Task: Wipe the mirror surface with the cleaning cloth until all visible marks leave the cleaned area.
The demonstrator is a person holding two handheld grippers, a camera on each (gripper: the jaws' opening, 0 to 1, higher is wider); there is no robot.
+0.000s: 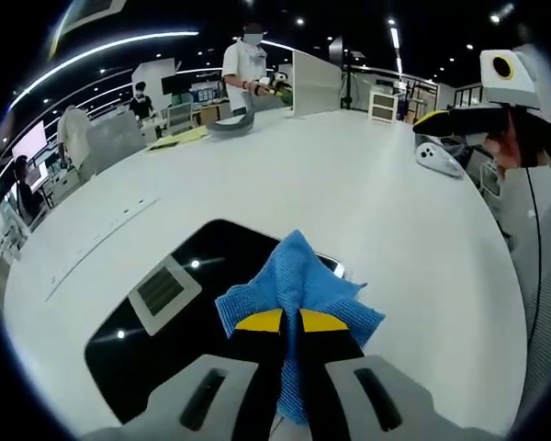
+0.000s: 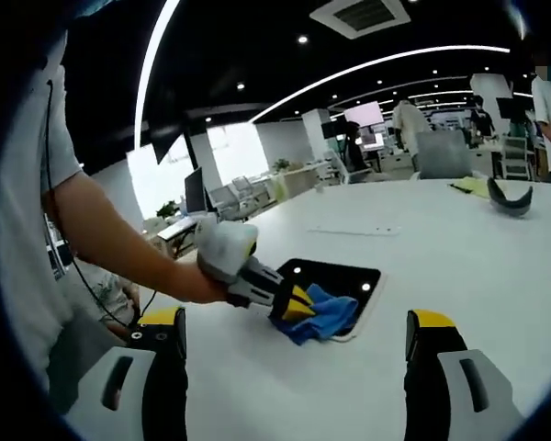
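Blue cleaning cloth (image 1: 298,285) is clamped between the left gripper (image 1: 290,322) jaws and pressed on the mirror (image 1: 147,322), which lies flat on the white table (image 1: 367,175). The right gripper (image 2: 294,344) is held apart from the mirror, jaws wide, gripping nothing.

Blue cloth bunched on a dark mirror lying flat on the white worktop.

The mirror (image 1: 179,312) is a dark, glossy rectangle with rounded corners and a thin pale edge, face up, reflecting ceiling lights and a pale vent panel. The cloth (image 1: 298,294) is soft blue microfibre, crumpled into a peaked bundle, pinched between the yellow-tipped left tongs (image 1: 290,321) and resting at the mirror's near edge, part of it over the rim. In the right gripper view the cloth (image 2: 323,315) sits on the mirror's (image 2: 340,276) near corner.
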